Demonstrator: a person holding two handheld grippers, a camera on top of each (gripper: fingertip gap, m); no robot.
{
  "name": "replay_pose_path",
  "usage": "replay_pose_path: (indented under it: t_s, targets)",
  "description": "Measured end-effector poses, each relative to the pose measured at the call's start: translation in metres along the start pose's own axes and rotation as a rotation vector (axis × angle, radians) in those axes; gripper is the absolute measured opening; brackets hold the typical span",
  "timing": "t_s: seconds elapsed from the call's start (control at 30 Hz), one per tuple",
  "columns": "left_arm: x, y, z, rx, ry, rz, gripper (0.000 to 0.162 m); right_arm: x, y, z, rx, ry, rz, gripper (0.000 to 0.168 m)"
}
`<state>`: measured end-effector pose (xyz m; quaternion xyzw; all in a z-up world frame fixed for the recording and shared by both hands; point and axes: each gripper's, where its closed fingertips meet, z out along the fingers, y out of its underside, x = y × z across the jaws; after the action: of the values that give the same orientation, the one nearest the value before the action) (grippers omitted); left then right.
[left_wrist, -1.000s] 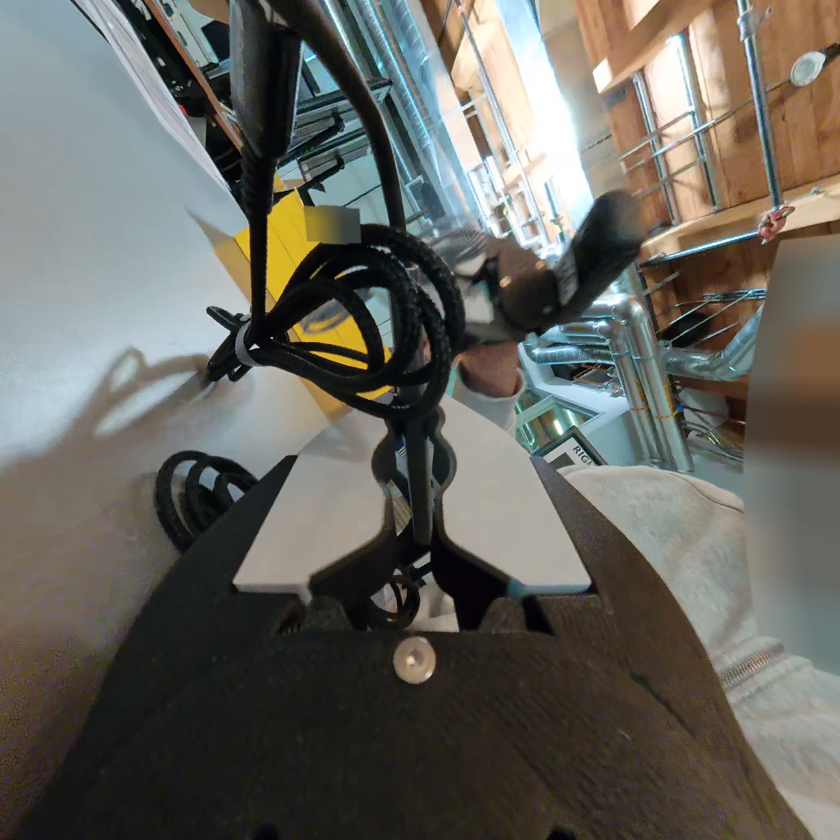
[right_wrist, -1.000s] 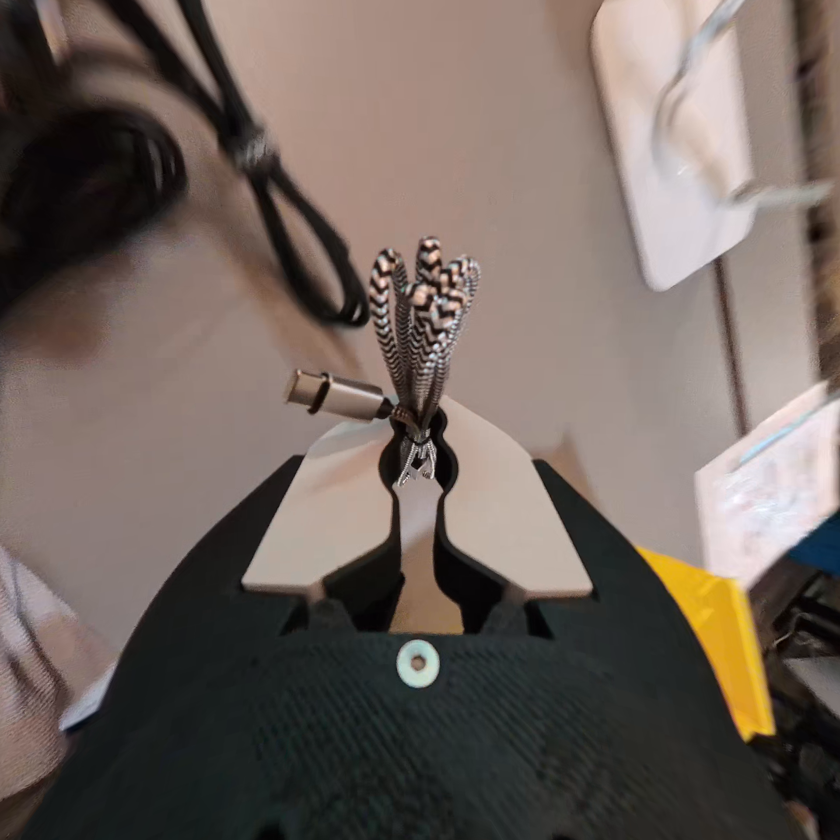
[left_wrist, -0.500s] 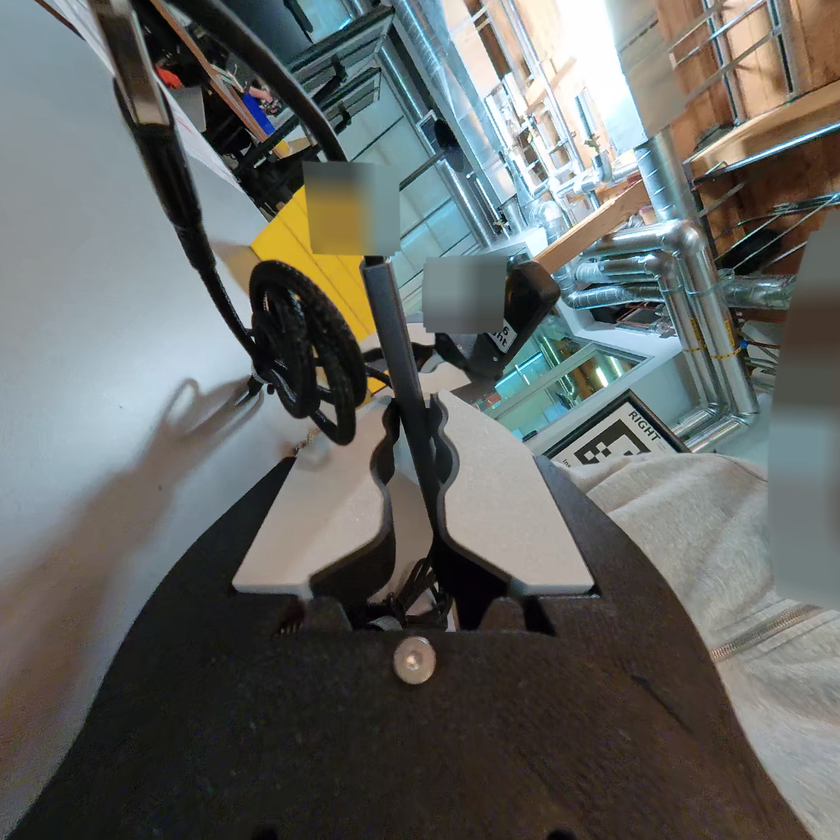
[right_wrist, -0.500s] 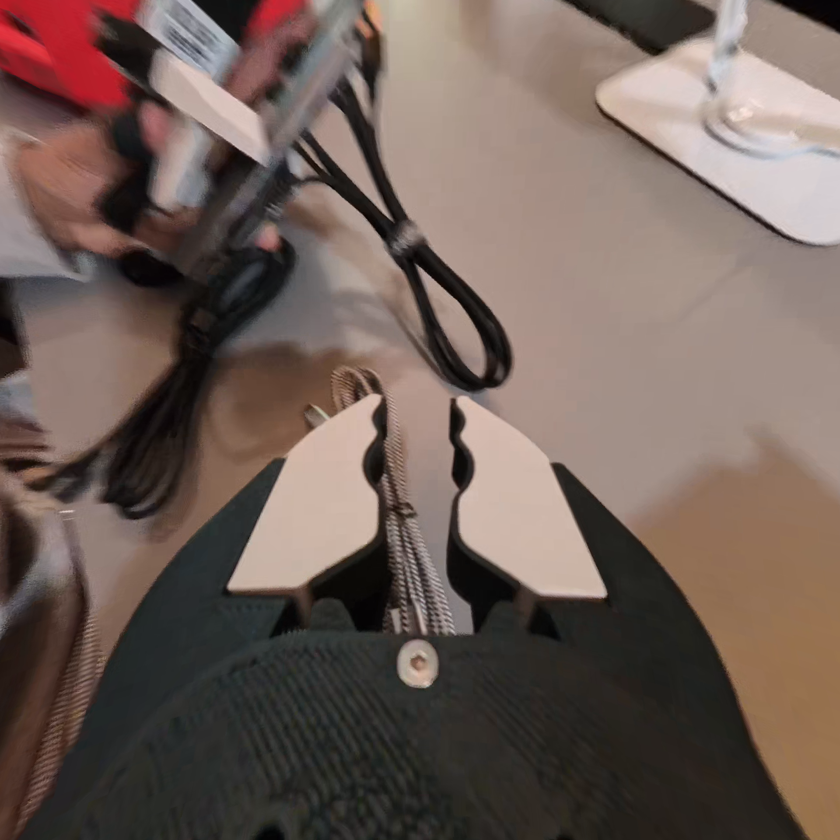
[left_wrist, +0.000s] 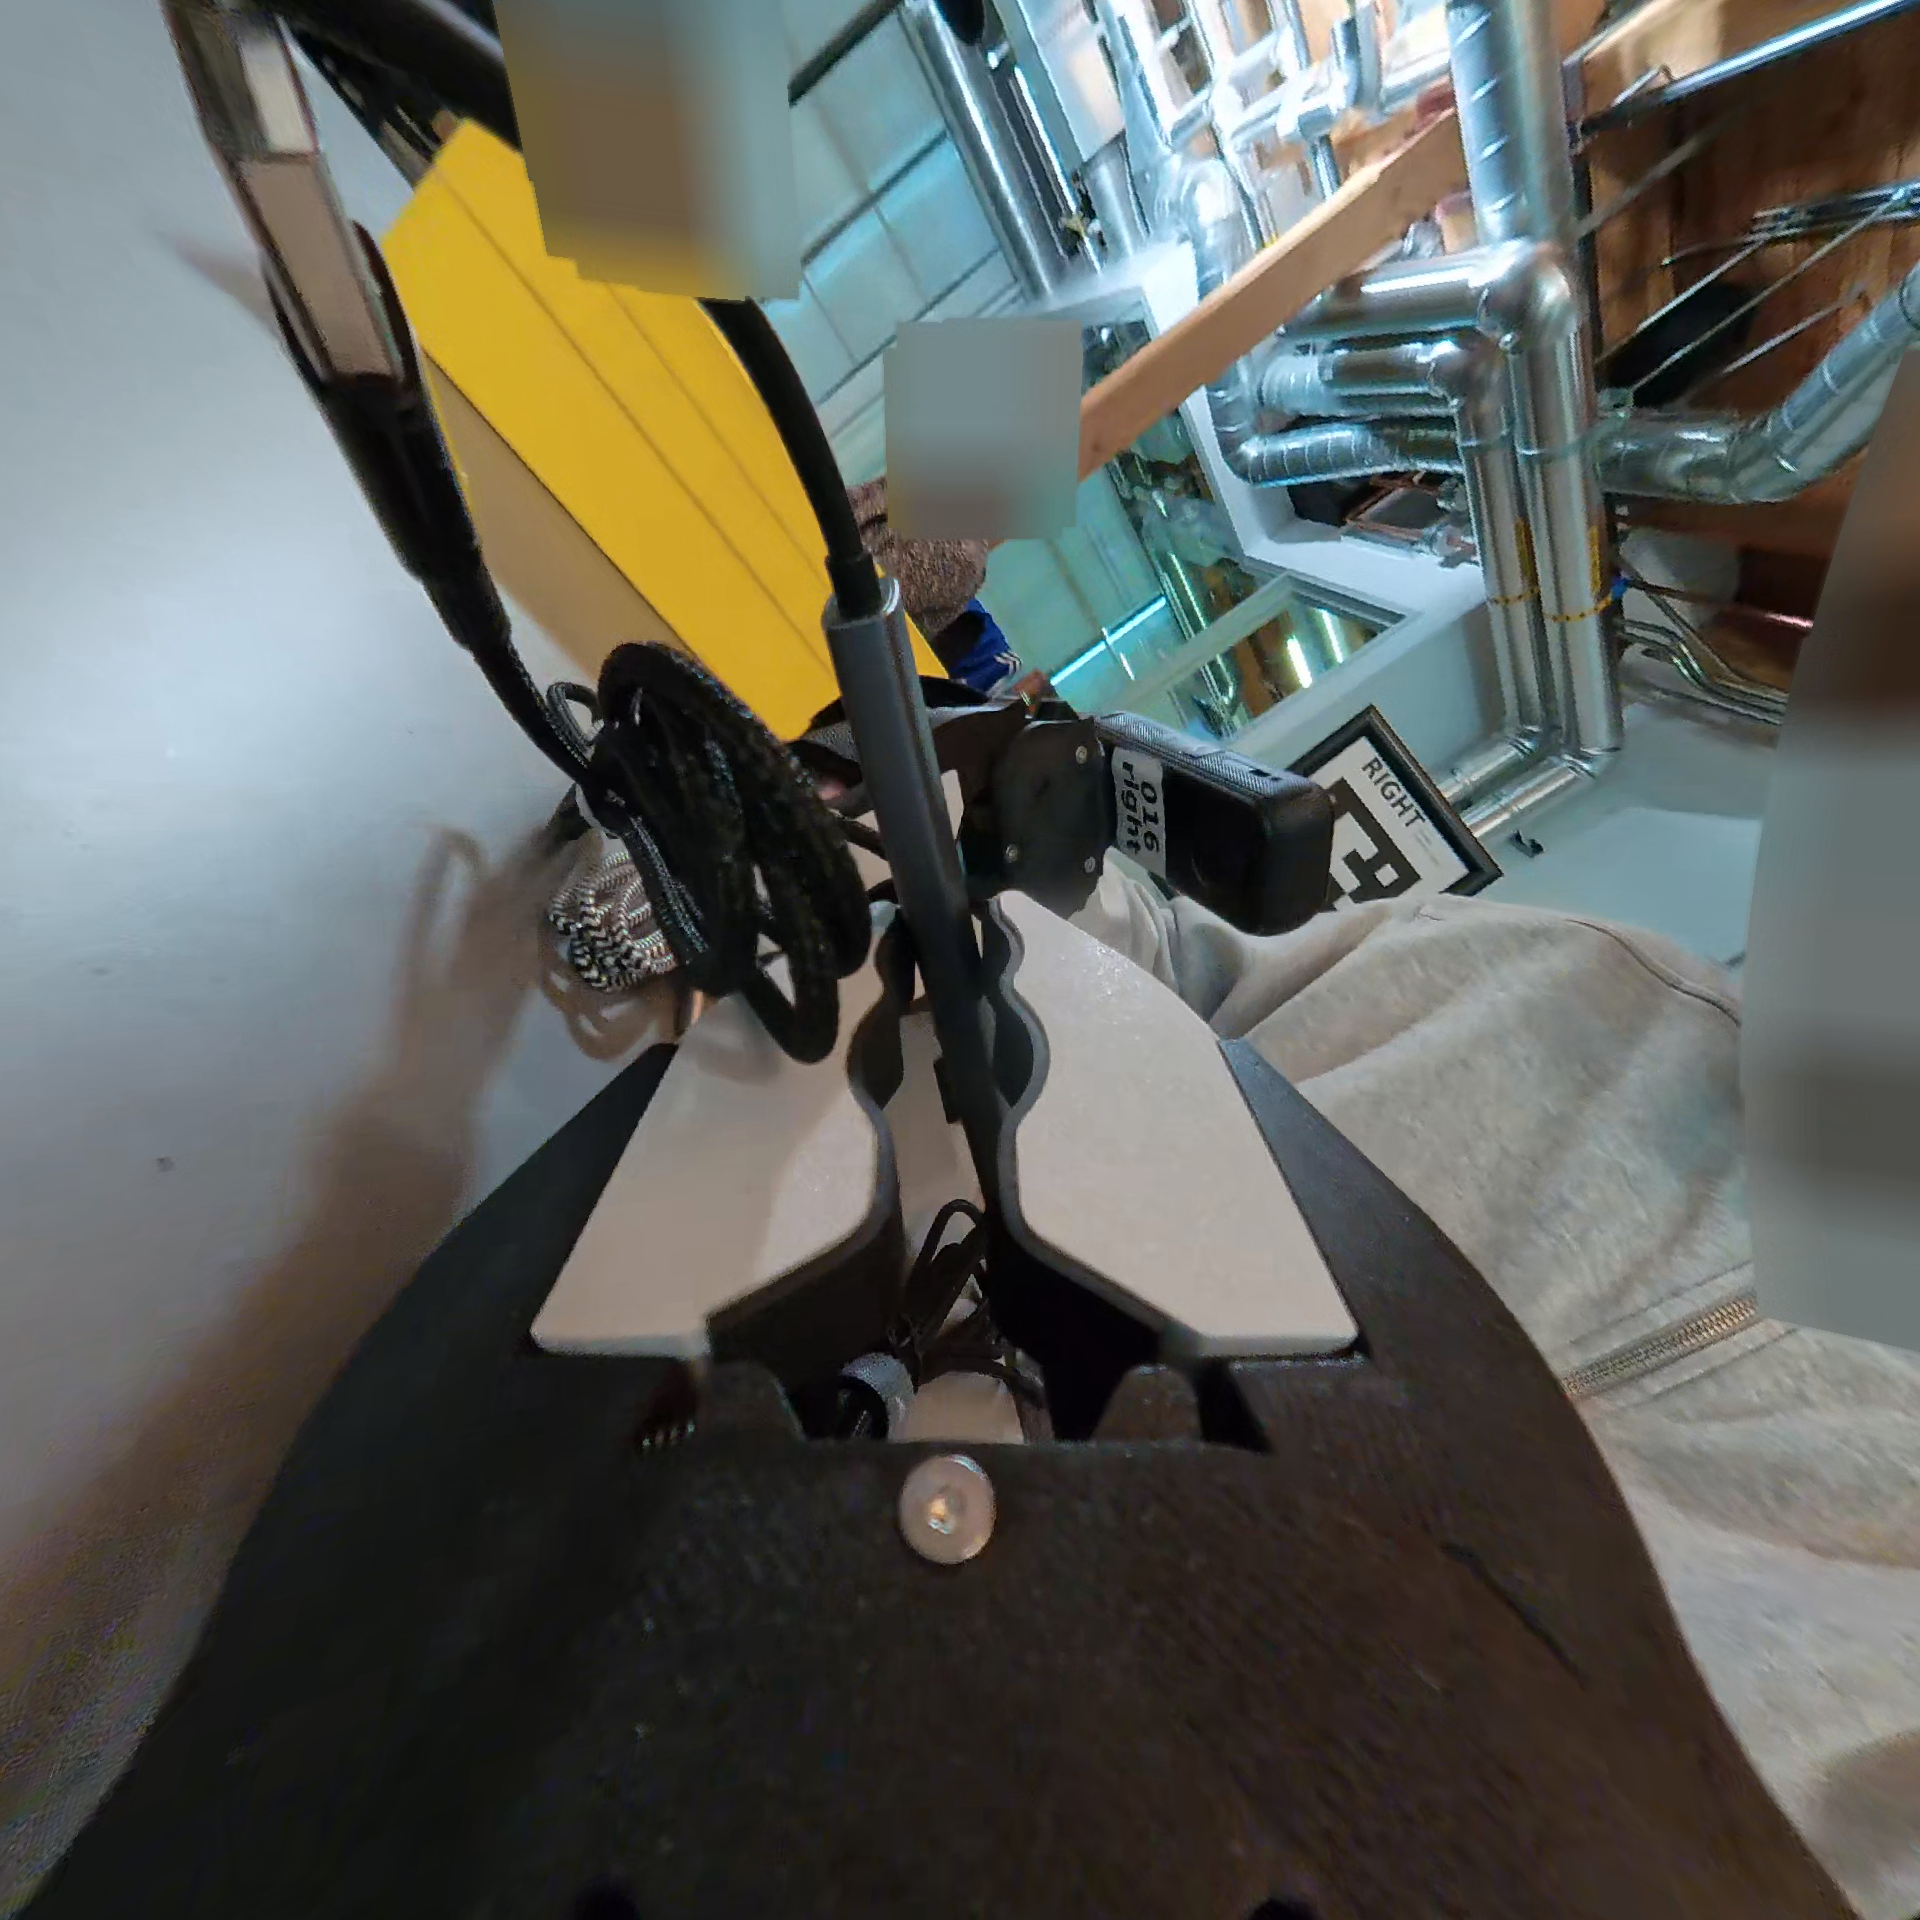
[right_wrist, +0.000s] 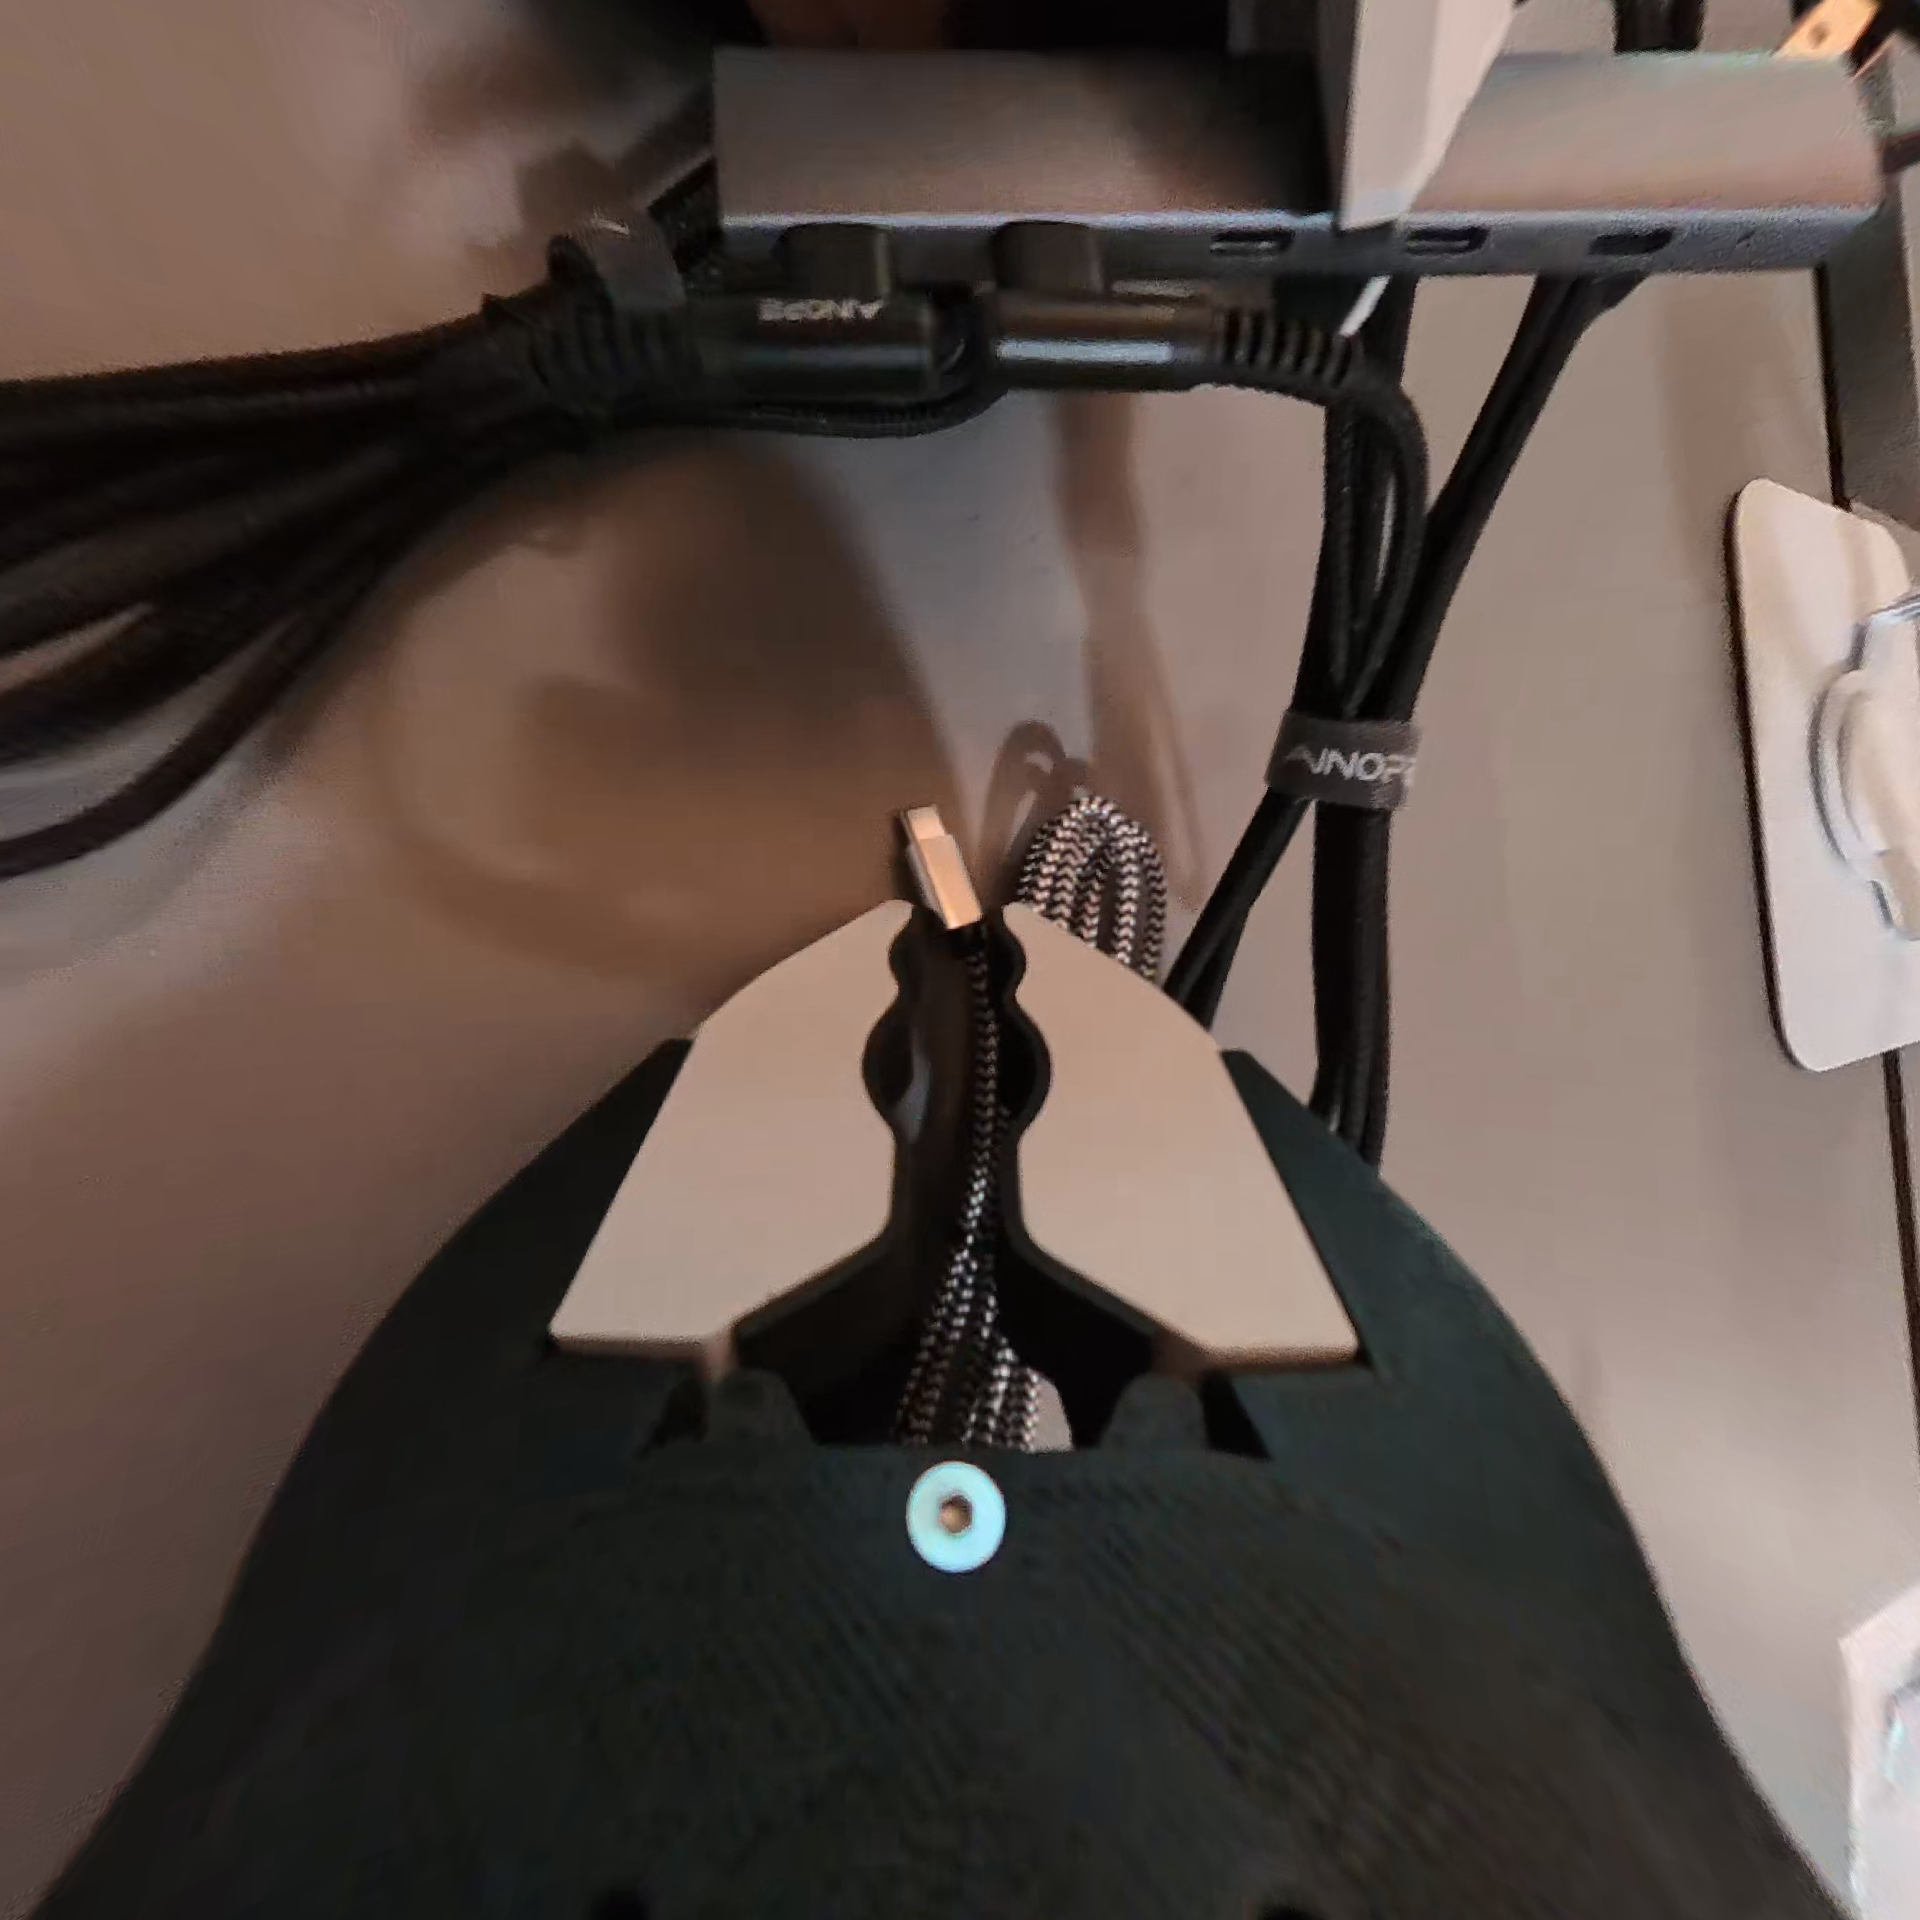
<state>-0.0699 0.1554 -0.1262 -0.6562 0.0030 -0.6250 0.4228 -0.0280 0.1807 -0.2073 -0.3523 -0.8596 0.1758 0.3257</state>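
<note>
While the left gripper (left_wrist: 940, 935) is closed narrow on the edge of a slim grey USB hub (left_wrist: 914, 831) (looks clamped, though it's hard to tell from this angle), the right gripper (right_wrist: 961, 920) pinches a black-and-white braided cable (right_wrist: 977, 1091) just behind its silver connector (right_wrist: 940, 873). That tip points toward the hub but sits well apart from it. Two black plugs (right_wrist: 883, 312) already sit in the hub's ports, and a strapped black cable bundle (right_wrist: 1340, 769) lies on the table (right_wrist: 416, 935) beside it.

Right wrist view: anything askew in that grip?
Yes. The right gripper pinches the black-and-white braided cable just behind its silver connector, and the plug tilts left rather than pointing straight at the grey hub. The cable's folded loops bulge beside the right fingertip.
</note>
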Motion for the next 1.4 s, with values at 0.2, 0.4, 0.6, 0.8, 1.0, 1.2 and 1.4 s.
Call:
replay_pose_path:
  t_s: [0.2,0.4,0.6,0.8,1.0,1.2,1.4]
  targets:
    - [-0.004,0.002,0.002,-0.021,-0.017,-0.028,0.011,0.012,-0.002,-0.006,0.052,-0.001,0.096,0.01]
    - [-0.008,0.0,0.001,0.0,-0.034,-0.064,0.011,0.049,-0.026,-0.038,0.303,0.123,0.272,0.008]
    - [-0.009,0.004,0.005,-0.022,-0.047,-0.055,0.011,0.061,-0.045,-0.052,0.321,0.338,0.231,0.005]
    - [-0.006,0.003,0.005,-0.011,-0.033,-0.047,0.011,0.097,-0.017,-0.074,0.423,0.361,0.603,0.005]
    - [-0.003,0.002,0.004,-0.007,-0.007,-0.042,0.011,0.145,0.048,-0.116,0.598,0.433,0.963,0.005]
    - [-0.003,0.01,0.009,-0.055,-0.007,-0.06,0.012,0.123,0.012,-0.091,0.361,0.537,0.544,0.005]
    - [-0.003,0.014,0.013,-0.077,-0.005,-0.09,0.011,0.076,-0.031,-0.055,0.085,0.609,-0.026,0.0]
